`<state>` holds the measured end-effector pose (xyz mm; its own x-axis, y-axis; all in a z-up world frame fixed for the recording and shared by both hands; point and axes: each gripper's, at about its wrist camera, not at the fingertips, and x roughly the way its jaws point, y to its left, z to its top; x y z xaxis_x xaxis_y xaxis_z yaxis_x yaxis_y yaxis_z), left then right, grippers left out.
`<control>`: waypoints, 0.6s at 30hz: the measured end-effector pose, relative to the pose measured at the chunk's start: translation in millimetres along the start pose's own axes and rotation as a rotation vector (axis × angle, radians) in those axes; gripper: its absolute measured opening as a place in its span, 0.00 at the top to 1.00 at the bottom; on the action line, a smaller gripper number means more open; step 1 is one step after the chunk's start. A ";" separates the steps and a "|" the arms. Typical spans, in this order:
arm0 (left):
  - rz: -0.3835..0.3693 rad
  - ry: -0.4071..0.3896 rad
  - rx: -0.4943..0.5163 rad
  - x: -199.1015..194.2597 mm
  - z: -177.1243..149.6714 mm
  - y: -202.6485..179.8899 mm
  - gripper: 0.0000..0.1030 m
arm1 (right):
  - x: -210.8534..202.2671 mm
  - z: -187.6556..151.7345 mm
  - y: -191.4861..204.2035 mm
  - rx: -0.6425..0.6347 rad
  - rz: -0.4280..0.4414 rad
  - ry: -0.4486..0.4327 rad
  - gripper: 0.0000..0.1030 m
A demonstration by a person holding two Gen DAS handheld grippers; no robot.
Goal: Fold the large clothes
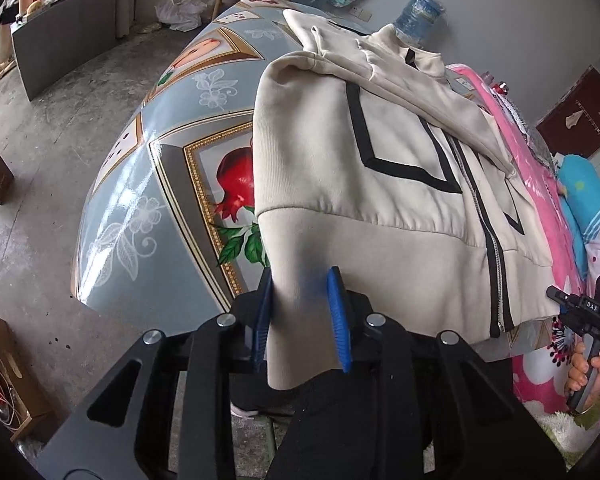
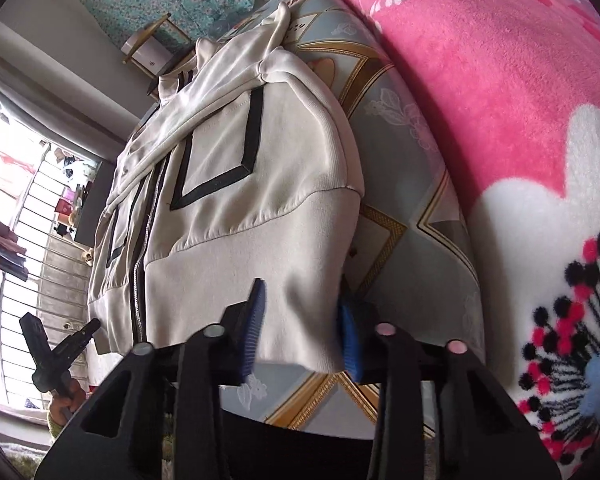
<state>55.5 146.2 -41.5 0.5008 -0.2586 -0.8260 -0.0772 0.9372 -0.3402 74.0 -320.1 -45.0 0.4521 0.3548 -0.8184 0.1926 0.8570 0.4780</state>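
A cream zip-up jacket (image 1: pixel 380 208) with black trim lies on the patterned table (image 1: pixel 140 184), sleeves folded across its front. My left gripper (image 1: pixel 300 292) has its blue pads around the jacket's left hem corner, which hangs over the table's near edge. My right gripper (image 2: pixel 304 312) has its pads around the right hem corner of the jacket (image 2: pixel 240 208). In both views the pads stand apart with cloth between them. The right gripper also shows in the left wrist view (image 1: pixel 580 312), and the left gripper in the right wrist view (image 2: pixel 56 344).
A pink floral blanket (image 2: pixel 500 100) lies on the table to the right of the jacket, with a blue cloth (image 1: pixel 588 200) on it. A water bottle (image 1: pixel 418 16) stands beyond the collar. Cardboard boxes (image 1: pixel 4 380) sit on the concrete floor at left.
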 end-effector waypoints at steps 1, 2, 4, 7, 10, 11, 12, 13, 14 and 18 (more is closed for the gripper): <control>0.018 -0.014 0.013 -0.4 0.4 -4.0 0.79 | 2.3 1.2 1.0 0.001 0.000 0.000 0.81; 0.042 -0.026 0.035 -1.4 1.0 -8.8 0.86 | 4.1 2.3 3.1 0.000 -0.008 0.002 0.86; 0.079 -0.050 0.069 -7.3 1.6 -18.0 0.91 | 0.3 3.1 10.7 -0.017 -0.028 -0.017 0.90; 0.099 -0.133 0.121 -34.2 2.1 -31.4 0.96 | -22.2 1.6 18.5 -0.033 -0.004 -0.074 0.91; 0.087 -0.199 0.151 -65.7 3.6 -44.3 0.96 | -45.5 0.6 27.4 -0.050 0.033 -0.126 0.92; 0.080 -0.208 0.152 -73.0 3.6 -46.2 0.96 | -52.7 -0.4 31.7 -0.066 0.033 -0.145 0.92; 0.067 -0.216 0.155 -80.3 3.2 -48.5 0.96 | -57.8 -1.0 34.4 -0.077 0.034 -0.155 0.92; 0.046 -0.224 0.157 -88.2 2.7 -50.3 0.96 | -64.5 -2.3 36.6 -0.086 0.043 -0.166 0.92; 0.034 -0.226 0.159 -93.6 1.8 -51.1 0.96 | -70.0 -3.6 36.5 -0.086 0.052 -0.173 0.92; 0.022 -0.214 0.153 -111.4 -10.4 -48.8 0.96 | -89.8 -16.6 26.2 -0.061 0.087 -0.156 0.92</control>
<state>-5.5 126.9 62.5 0.6729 -0.1977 -0.7128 0.0328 0.9707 -0.2382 24.0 -323.3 35.7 0.5950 0.3705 -0.7132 0.0956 0.8485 0.5205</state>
